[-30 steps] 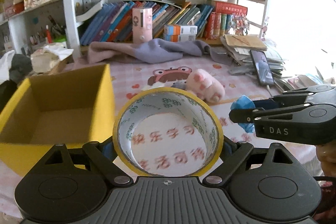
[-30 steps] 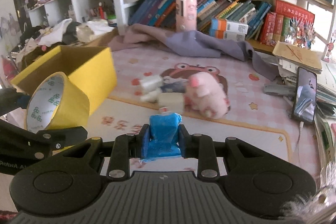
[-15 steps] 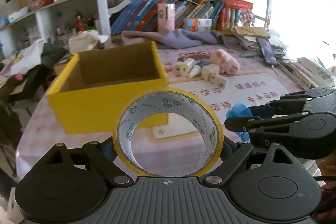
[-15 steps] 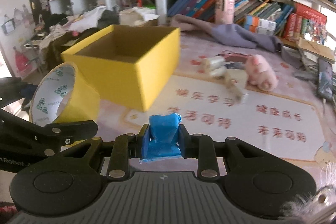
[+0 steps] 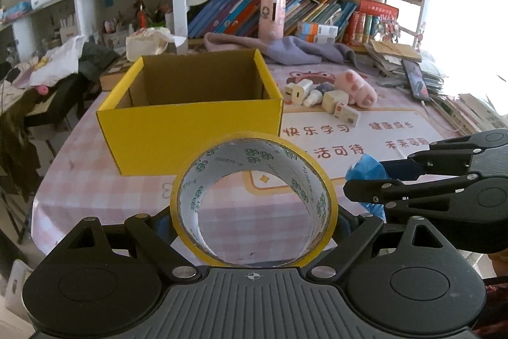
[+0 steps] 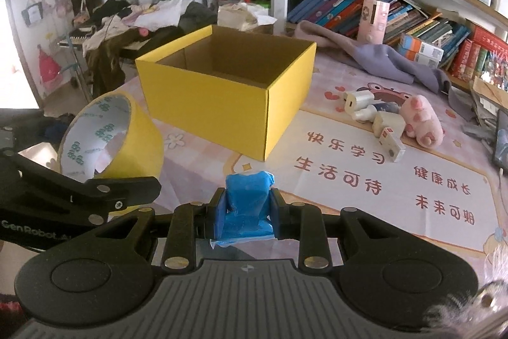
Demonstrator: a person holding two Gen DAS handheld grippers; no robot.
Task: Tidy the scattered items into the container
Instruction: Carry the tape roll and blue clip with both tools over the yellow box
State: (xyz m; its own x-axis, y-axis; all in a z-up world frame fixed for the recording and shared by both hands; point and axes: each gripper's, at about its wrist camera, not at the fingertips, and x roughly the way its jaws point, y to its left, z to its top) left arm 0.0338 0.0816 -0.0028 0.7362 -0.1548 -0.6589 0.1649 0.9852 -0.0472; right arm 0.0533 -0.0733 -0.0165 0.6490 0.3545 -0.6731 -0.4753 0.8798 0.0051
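The left gripper (image 5: 254,220) clamps a yellow roll of tape (image 5: 253,201), its bore facing the open yellow cardboard box (image 5: 193,113) near the table's left edge. The right gripper (image 6: 246,212) pinches a crumpled blue packet (image 6: 247,205) upright. White plugs (image 6: 374,119) lie right of the box.

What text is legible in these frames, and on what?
"快乐学习" on the table mat
"生活可待" on the mat
"健康成长" on the mat
"未来可期" on the mat
"GenRobot.A", cut off, on the left gripper body
Green logo print inside the tape roll: no readable words
Book spines and small boxes on the shelf: too small to read
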